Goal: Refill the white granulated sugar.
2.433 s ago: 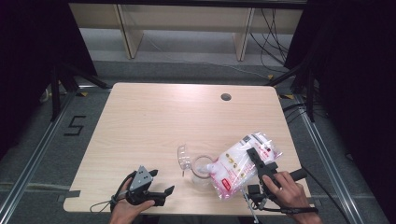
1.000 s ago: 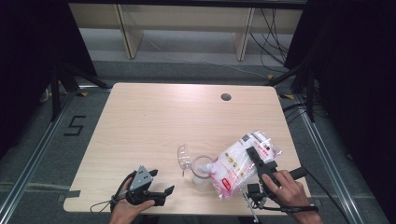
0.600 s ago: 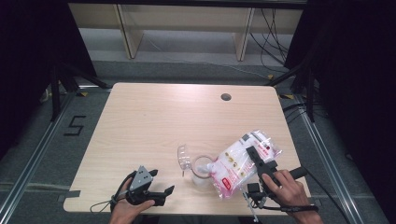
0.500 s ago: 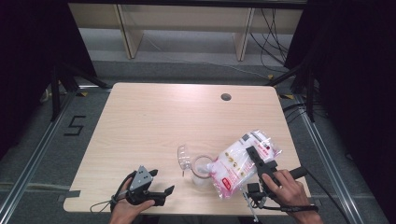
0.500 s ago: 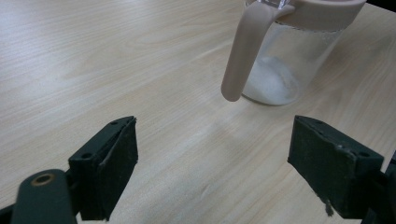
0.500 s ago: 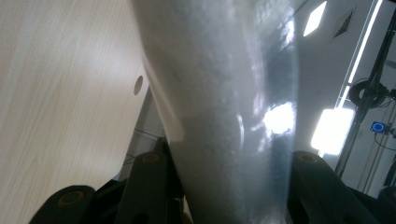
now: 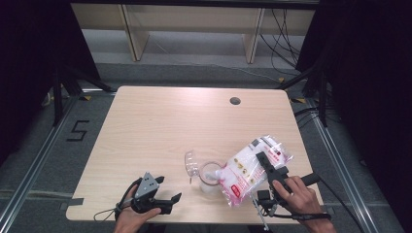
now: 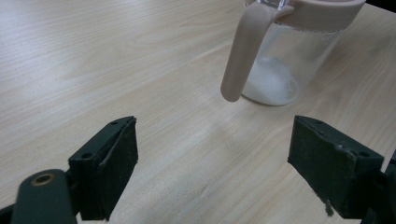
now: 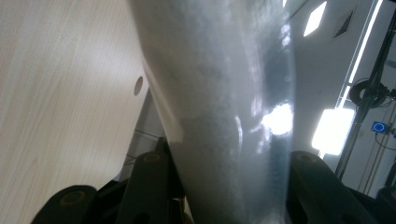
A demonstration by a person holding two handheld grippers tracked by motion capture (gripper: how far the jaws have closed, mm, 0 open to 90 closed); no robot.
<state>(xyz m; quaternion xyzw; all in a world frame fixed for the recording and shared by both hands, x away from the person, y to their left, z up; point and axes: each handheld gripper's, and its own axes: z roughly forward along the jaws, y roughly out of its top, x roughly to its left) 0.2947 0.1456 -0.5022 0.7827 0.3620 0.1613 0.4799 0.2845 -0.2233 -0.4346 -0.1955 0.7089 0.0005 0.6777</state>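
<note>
A clear bag of white grains with red print (image 7: pixel 248 167) hangs tilted, its low corner over a glass jar (image 7: pixel 210 178). My right gripper (image 7: pixel 266 164) is shut on the bag's upper half; in the right gripper view the bag (image 9: pixel 224 102) sits pressed between both jaws. The jar (image 8: pixel 275 60) has a beige rim and a beige handle (image 8: pixel 239 51), and a small heap of white grains lies at its bottom. Its lid flap (image 7: pixel 191 164) stands open to the left. My left gripper (image 7: pixel 171 204) rests open near the table's front edge, to the left of the jar, with nothing between its jaws.
The light wooden table (image 7: pixel 160 126) has a round cable hole (image 7: pixel 235 101) at the back right. Dark frames and cables stand around the table, and shelving runs behind it. A tape mark "5" (image 7: pixel 77 131) is on the floor at the left.
</note>
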